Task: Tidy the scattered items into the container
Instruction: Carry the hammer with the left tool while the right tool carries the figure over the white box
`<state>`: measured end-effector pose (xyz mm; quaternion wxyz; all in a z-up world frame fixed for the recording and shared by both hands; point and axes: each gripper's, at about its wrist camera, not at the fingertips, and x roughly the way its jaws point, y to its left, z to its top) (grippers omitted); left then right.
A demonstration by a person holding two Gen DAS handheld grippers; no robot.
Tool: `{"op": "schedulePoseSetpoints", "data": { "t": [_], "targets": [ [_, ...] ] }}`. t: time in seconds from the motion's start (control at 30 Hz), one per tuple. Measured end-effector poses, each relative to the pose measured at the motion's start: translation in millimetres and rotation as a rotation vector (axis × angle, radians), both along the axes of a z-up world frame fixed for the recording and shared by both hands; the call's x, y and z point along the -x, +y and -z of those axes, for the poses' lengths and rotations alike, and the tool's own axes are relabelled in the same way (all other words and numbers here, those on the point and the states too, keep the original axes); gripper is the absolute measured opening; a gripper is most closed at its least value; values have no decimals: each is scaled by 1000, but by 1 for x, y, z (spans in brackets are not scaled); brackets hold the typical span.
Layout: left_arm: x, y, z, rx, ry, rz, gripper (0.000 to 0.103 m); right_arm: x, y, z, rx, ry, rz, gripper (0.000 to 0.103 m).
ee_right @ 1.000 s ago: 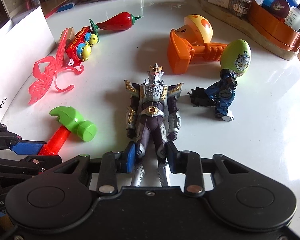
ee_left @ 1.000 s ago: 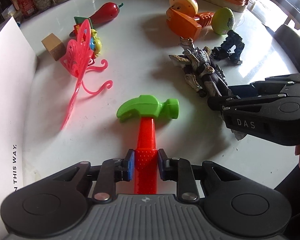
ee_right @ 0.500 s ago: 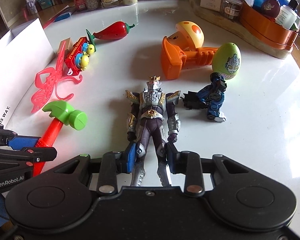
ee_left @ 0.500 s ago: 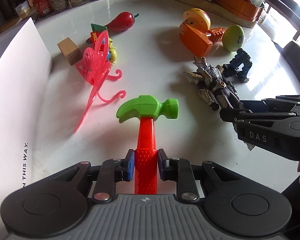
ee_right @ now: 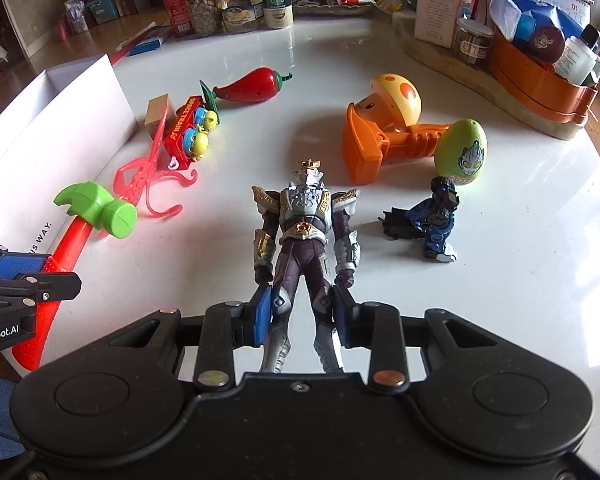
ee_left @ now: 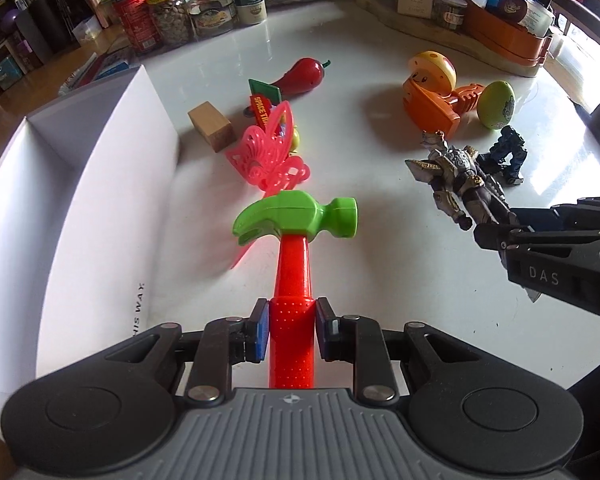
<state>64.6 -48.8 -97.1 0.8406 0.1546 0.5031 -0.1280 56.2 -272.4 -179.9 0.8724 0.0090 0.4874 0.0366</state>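
Left wrist view: the left gripper (ee_left: 291, 330) has its jaws closed on the red handle of the toy hammer (ee_left: 296, 216), whose green head points away from the camera. Left of the hammer stands the white container (ee_left: 100, 184), an open box with tall walls. Beyond the hammer head lies the pink butterfly wand (ee_left: 270, 156), and further beyond, a wooden block (ee_left: 211, 125) and a red chili toy (ee_left: 301, 77). To the right of the hammer the right gripper (ee_left: 495, 228) enters from the edge, its jaws closed on the legs of the armoured figure (ee_left: 455, 174); the orange mushroom toy (ee_left: 431, 92), the green egg (ee_left: 497, 104) and the blue robot figure (ee_left: 509, 154) lie beyond the figure on the white surface (ee_left: 379, 168). Right wrist view: the right gripper (ee_right: 301, 316) grips the armoured figure (ee_right: 305, 224) by both legs, torso and head extending forward. Left of the figure, the left gripper (ee_right: 40, 270) holds the toy hammer (ee_right: 96, 212) beside the container (ee_right: 60, 120). Beyond the hammer lie the butterfly wand (ee_right: 148, 176), a red toy train (ee_right: 188, 132) with yellow heads, and the chili toy (ee_right: 256, 85). Right of the figure lie the blue robot figure (ee_right: 431, 220), the green egg (ee_right: 461, 152) and the orange mushroom toy (ee_right: 383, 128).
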Motion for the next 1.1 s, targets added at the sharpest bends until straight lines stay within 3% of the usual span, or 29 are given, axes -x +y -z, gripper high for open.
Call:
{"op": "schedulePoseSetpoints", "data": {
  "t": [0.33,0.63,1.1],
  "targets": [
    [33,29,-49,6,-80,-28,24,12,25,-49,0,-58,-41,34],
    [58,58,-95,21,-161,-56,24,23,57,-75,-9,-87,-100,34],
    [52,113,-146,-29,-247,-130,24,5,121,-127,-48,-164,-249,34]
  ]
}}
